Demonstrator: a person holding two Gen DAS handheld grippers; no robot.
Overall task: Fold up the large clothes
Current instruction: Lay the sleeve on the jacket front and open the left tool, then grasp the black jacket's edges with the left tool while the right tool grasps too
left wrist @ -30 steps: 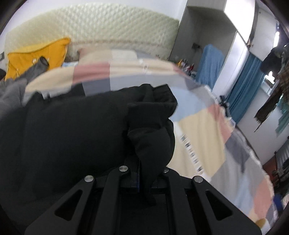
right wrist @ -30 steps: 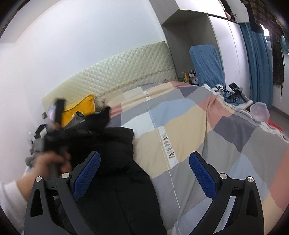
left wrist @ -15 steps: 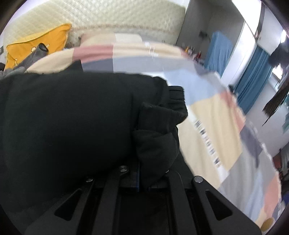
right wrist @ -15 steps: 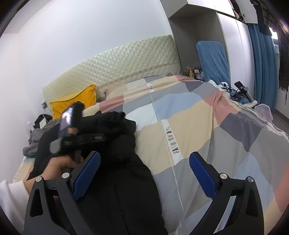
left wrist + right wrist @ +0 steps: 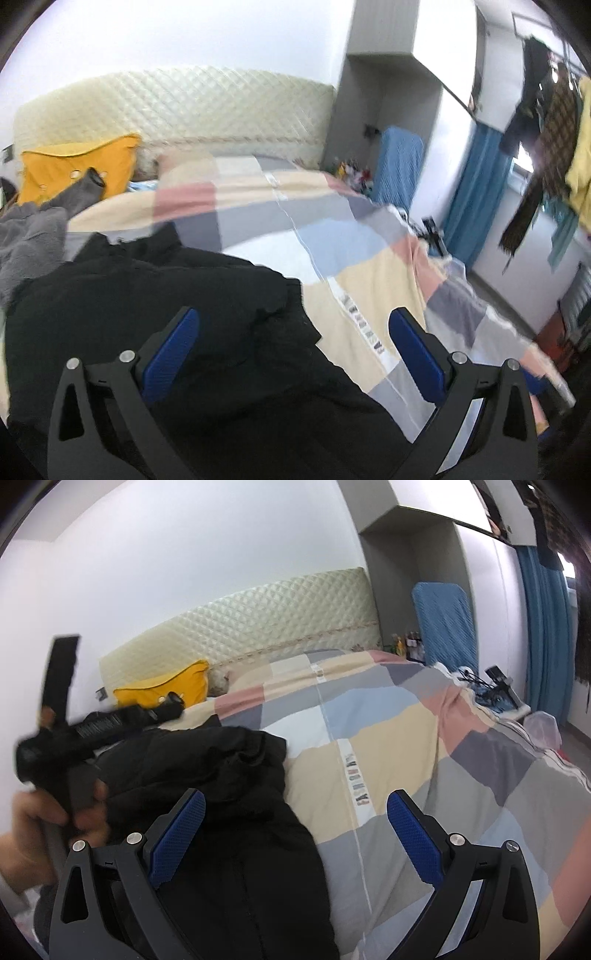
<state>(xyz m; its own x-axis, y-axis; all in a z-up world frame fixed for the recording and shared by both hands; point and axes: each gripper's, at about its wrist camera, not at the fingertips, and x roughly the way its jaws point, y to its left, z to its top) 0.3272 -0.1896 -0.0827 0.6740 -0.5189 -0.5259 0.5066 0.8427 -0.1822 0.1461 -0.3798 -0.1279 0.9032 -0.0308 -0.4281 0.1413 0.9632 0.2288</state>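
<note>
a bed (image 5: 461, 760) is carrying everything, its patchwork quilt (image 5: 373, 280) of beige, grey, pink and pale blue blocks lying spread across it. a black coat (image 5: 221, 812) is lying bunched on the quilt's left side. a yellow pillow (image 5: 74, 170) is sitting against the quilted headboard (image 5: 177, 107), and grey clothing (image 5: 29, 236) is lying heaped beside the coat, near the pillow.

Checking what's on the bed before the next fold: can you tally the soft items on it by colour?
Black: 1, the black coat
Yellow: 1, the yellow pillow
Grey: 1, the grey garment
Patchwork: 1, the duvet
Total: 4
</note>
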